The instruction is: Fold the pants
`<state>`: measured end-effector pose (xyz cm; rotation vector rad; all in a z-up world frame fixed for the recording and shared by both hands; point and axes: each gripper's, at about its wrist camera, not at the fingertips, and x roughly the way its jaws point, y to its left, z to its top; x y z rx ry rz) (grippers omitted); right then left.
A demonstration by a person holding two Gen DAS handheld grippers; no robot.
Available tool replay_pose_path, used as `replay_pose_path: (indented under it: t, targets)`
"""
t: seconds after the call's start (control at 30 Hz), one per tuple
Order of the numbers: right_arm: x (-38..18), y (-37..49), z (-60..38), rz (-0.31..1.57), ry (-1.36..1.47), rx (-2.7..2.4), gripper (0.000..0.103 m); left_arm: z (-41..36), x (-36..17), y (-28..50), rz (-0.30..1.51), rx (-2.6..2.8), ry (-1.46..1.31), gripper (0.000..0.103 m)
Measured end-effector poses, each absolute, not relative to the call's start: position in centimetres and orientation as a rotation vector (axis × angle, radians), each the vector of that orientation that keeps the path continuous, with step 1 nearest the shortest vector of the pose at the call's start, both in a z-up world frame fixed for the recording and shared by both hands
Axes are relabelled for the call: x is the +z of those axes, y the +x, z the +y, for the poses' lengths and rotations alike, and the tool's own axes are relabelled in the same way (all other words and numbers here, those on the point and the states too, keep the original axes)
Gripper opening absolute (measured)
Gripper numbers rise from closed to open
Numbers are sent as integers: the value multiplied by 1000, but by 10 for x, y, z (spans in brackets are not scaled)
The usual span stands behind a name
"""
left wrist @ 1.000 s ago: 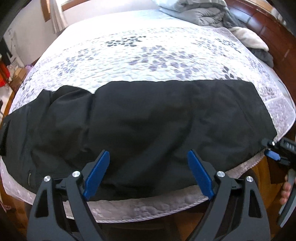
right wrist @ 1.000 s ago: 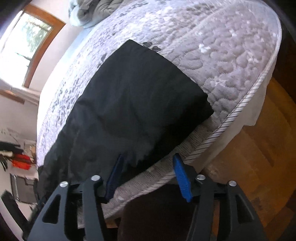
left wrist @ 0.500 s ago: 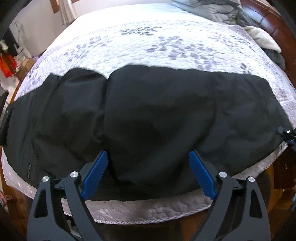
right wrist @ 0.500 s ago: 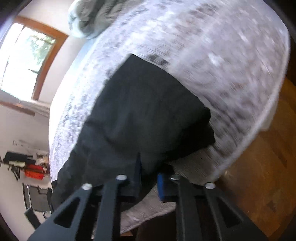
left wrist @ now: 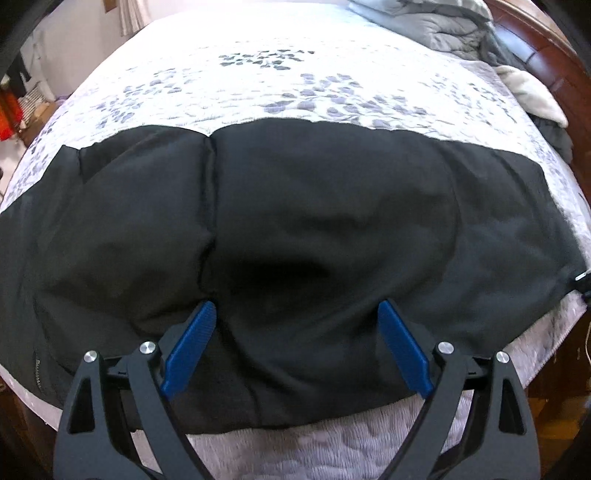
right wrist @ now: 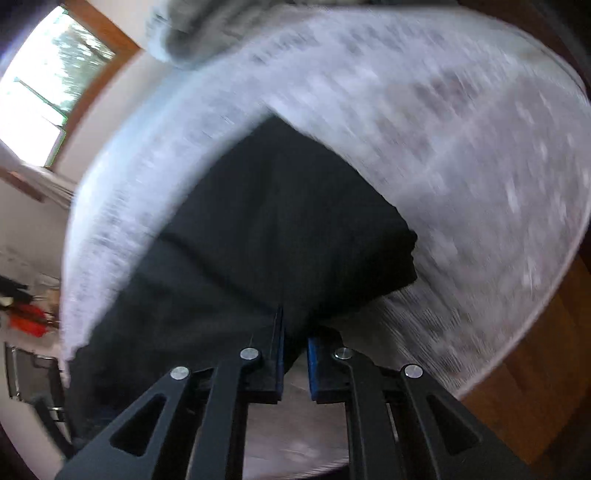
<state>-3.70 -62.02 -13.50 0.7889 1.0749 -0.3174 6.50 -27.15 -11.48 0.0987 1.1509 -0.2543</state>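
You're pinching the pants (right wrist: 280, 236) hem in the right tongs (right wrist: 293, 354); left tongs (left wrist: 295, 347) hovering spread, needing a near-edge grip before folding.

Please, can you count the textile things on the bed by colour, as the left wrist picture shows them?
Black: 1, the pants
White with grey flowers: 1, the bedspread
Grey: 1, the duvet
Cream: 1, the fleece
Total: 4
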Motion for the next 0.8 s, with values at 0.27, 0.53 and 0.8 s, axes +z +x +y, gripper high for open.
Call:
replay_pose_path:
  t: [0.27, 0.53, 0.8]
  targets:
    - [-140, -41, -616, 1069, 759, -358, 10, -238, -125, 73, 1120, -154, 157, 91]
    - [-104, -40, -608, 973, 764, -348, 10, -232, -100, 64, 1082, -228, 167, 92]
    - [-22, -16, -535, 810, 473, -202, 10, -175, -61, 53, 1050, -176, 65, 92]
